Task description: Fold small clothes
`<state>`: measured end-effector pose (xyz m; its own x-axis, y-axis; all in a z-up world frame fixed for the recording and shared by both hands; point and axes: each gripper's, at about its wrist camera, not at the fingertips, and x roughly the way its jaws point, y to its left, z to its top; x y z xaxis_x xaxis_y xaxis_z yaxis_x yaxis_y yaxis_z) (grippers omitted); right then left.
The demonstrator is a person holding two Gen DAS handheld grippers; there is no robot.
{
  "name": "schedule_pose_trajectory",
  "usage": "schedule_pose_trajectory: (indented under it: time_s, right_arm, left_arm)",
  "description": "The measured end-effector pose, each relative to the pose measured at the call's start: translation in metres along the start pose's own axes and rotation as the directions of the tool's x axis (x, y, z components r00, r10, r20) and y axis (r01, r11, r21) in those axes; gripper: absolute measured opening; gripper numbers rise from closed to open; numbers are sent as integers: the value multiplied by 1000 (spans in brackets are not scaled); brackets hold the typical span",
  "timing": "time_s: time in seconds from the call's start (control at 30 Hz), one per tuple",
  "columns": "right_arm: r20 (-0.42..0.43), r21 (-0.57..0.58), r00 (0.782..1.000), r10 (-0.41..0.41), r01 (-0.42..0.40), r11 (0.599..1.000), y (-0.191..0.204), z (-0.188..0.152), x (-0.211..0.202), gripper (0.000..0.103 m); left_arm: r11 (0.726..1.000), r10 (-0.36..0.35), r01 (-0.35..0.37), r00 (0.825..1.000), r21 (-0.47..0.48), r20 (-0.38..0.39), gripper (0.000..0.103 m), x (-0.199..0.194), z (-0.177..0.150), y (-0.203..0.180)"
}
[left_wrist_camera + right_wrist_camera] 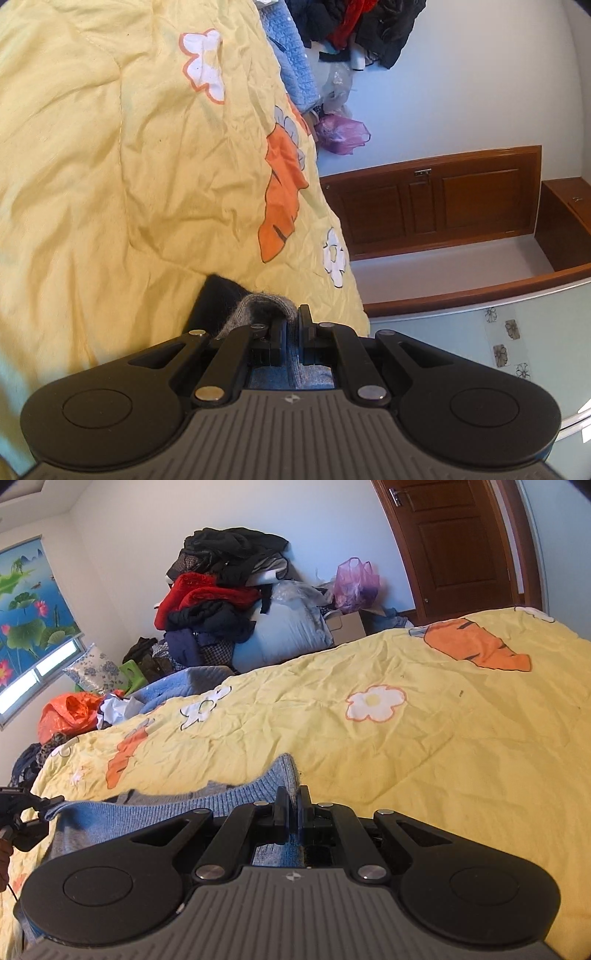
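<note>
Both grippers pinch a ribbed blue-grey knit garment (155,812) over the wrinkled yellow carrot-print quilt (424,746).
Left gripper (291,325) and right gripper (291,805): jaws pressed on fuzzy knit edges.

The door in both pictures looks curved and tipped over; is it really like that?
Lens distortion: in the left wrist view the door lies sideways because that camera is rolled; in the right wrist view its frame bows near the edge. Both pictures are sharp, daylit.
</note>
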<state>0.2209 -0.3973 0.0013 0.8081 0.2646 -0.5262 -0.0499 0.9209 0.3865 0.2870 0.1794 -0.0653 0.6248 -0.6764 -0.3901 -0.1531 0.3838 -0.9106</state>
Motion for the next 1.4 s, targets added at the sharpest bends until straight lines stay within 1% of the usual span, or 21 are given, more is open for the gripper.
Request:
schedule_pose_trajectory:
  time_s: [0.2,0.27,0.4,0.47,0.5,0.57,0.6,0.63,0.67,0.7,0.77,0.87,0.93,1.0,1.03,1.07,1.13,1.2,1.27,1.33,1.4]
  right_arm:
    - [-11,15,1000,-25,25,1000,-4,10,23,9]
    - [-37,1,997,-64,64,998,-5,9,34,9]
    - [-97,-54,988,-118,114,992,2,0,55,10]
    - [-123,-36,985,-120,117,993,3,5,53,18]
    - [-121,-52,985,-126,121,991,7,7,48,35]
    - [-92,-129,985,-149,136,982,22,10,26,39]
    - [-74,-152,988,-137,125,981,28,10,13,41]
    - [-70,-164,992,-109,96,982,33,10,1,48]
    - [-62,-179,994,-91,78,981,39,9,-10,49]
    - [-59,-196,995,-82,69,978,46,5,-20,50]
    - [-96,-185,995,-19,0,983,55,-4,-32,51]
    - [-134,-180,991,25,-49,982,66,-24,-38,50]
    - [-173,-164,984,32,-61,984,66,-35,-30,49]
    - [-192,-191,981,-20,-17,982,64,-45,-22,48]
    - [-186,-231,980,-66,21,973,62,-49,-19,43]
    - [-170,-254,982,-84,38,966,59,-52,-19,42]
    - [-175,-237,980,-93,50,970,56,-47,-24,38]
    - [-168,-232,977,-132,91,968,61,-44,-35,42]
    - [-167,-210,983,-74,38,977,67,-47,-54,44]
    - [-179,-160,984,13,-42,986,72,-59,-74,45]
    - [-205,-135,977,56,-85,987,77,-76,-88,45]
  left_arm:
    - [999,25,-25,1000,-23,18,5,6,8,14]
    - [997,74,-74,997,-19,19,5,11,12,20]
    - [996,88,-88,996,-20,-20,6,17,18,28]
    - [993,116,-116,993,8,-14,8,10,21,20]
    - [989,145,-145,989,43,0,12,3,22,12]
    - [957,246,-254,966,137,74,52,-19,21,-10]
    - [933,277,-305,947,189,161,88,-35,18,-23]
    - [913,271,-327,932,242,239,100,-50,15,-34]
    - [902,246,-324,929,285,276,100,-62,13,-43]
    - [903,229,-306,937,301,265,100,-68,11,-49]
    - [934,166,-208,973,292,162,100,-69,3,-53]
    - [946,95,-85,995,313,-16,100,-39,-30,-54]
    - [951,122,-106,992,292,-40,100,-13,-47,-45]
    - [958,155,-127,983,257,-93,97,13,-53,-23]
    - [957,113,-97,993,275,-44,98,11,-57,-17]
    - [956,111,-96,993,277,-41,97,8,-57,-15]
    - [938,162,-146,986,314,-26,96,-5,-57,-21]
    - [914,203,-194,979,356,11,96,-28,-64,-33]
    - [944,80,-58,995,324,-56,97,-53,-73,-34]
    - [974,-58,90,986,209,-154,101,-64,-91,-22]
    - [984,-104,130,975,126,-194,101,-68,-113,-5]
